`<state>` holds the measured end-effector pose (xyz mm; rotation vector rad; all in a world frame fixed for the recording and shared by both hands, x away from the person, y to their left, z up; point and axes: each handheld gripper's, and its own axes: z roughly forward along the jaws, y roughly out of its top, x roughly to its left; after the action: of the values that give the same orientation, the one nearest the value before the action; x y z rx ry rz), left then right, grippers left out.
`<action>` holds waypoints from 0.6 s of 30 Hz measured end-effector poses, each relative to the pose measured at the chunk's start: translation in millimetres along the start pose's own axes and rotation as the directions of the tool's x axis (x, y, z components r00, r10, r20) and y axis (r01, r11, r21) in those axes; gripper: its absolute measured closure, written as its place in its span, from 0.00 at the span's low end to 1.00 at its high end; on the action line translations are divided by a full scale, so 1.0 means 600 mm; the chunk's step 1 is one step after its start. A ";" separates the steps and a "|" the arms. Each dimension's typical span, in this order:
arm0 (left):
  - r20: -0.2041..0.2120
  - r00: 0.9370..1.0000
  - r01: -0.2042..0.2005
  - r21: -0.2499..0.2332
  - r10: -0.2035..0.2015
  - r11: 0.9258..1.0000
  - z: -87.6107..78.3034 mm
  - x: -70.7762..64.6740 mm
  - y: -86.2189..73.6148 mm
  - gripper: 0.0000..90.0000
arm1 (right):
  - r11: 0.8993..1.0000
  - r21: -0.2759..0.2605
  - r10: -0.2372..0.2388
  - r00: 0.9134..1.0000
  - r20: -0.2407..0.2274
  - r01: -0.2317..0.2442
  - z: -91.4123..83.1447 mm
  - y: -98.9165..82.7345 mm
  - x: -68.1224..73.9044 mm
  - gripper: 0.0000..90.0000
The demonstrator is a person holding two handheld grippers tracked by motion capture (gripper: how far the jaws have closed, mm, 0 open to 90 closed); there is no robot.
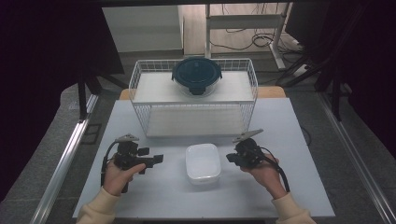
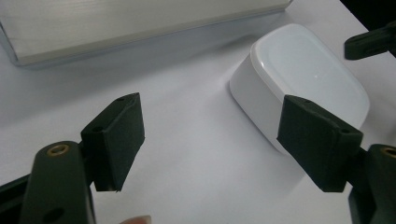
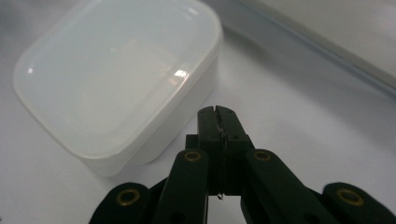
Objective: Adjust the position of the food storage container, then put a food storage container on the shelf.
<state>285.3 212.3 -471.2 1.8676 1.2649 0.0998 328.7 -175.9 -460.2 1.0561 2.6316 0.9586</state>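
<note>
In the high view, the left hand-held gripper (image 1: 156, 159) sits at the lower left of the frame, held by the person's left hand (image 1: 117, 176). It points toward the middle of the picture. In the left gripper view, its two black pads (image 2: 116, 140) are spread wide apart with nothing between them. Bare worktop (image 2: 187, 154) shows in the gap.

In the middle of the high view, a little below the center, a white box (image 1: 203, 163) with a lid on top rests flat on the pale worktop (image 1: 154, 196). It lies between the two hand-held grippers, near both but touching neither. In the left gripper view the white box (image 2: 303, 74) is at the upper right, past the far pad.

Above the white box, in the upper middle of the high view, stands a white wire rack (image 1: 140, 79). A round bowl with a dark blue lid (image 1: 196, 74) sits on its top shelf.

To the right of the white box in the high view is the right hand-held gripper (image 1: 229, 157), held by the right hand (image 1: 264, 173). In the right gripper view its tips (image 3: 218, 119) are pressed together and pinch nothing. The white box (image 3: 116, 79) lies at the upper left of that view, just beside the tips.
</note>
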 end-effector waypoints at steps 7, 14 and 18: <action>0.007 1.000 -0.005 -0.011 0.005 1.000 -0.001 -0.007 0.001 0.25 | 0.993 -0.087 0.074 0.997 -0.011 -0.075 -0.017 -0.018 -0.008 0.55; 0.008 1.000 0.014 -0.019 -0.014 1.000 -0.002 -0.008 0.000 0.25 | 0.976 -0.132 0.162 0.984 -0.077 -0.171 -0.019 -0.016 -0.015 0.40; 0.029 0.999 0.036 -0.028 -0.035 0.999 -0.003 -0.013 0.001 0.25 | 0.963 -0.159 0.205 0.973 -0.101 -0.220 -0.023 -0.017 -0.021 0.36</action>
<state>280.9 207.2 -466.9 1.8153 1.2703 0.0723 327.4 -196.9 -456.8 1.3015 2.4814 1.2717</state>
